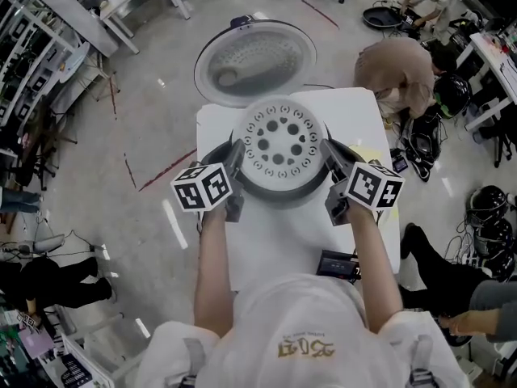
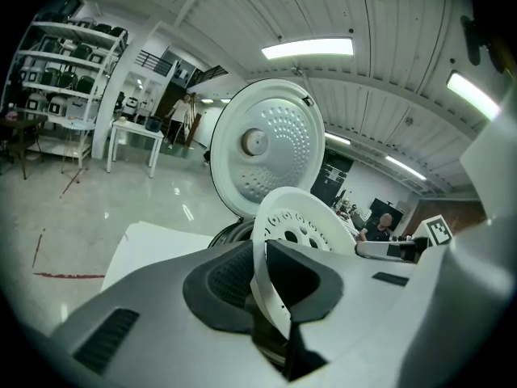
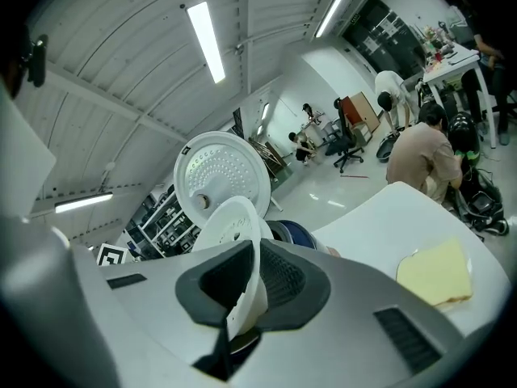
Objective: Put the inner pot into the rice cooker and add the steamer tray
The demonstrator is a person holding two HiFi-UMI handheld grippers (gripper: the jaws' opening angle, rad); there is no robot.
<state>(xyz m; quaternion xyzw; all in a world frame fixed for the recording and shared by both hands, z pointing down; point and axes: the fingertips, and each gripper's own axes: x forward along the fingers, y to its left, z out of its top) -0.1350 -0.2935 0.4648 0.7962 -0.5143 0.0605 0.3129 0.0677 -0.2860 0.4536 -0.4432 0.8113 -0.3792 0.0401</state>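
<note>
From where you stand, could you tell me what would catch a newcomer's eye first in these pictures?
The round white perforated steamer tray is dead centre in the head view, held at its rim by the left gripper and the right gripper over the dark round rice cooker on the white table. Behind it, the cooker's big round white lid stands open.

One camera overhead, two riding low.
The head view looks steeply down on the bench (image 1: 266, 249); the left and right gripper views (close, wide-angle) face along their jaws from opposite sides, sharing the steamer tray (image 2: 311, 217) and cooker lid (image 2: 279, 128).
</note>
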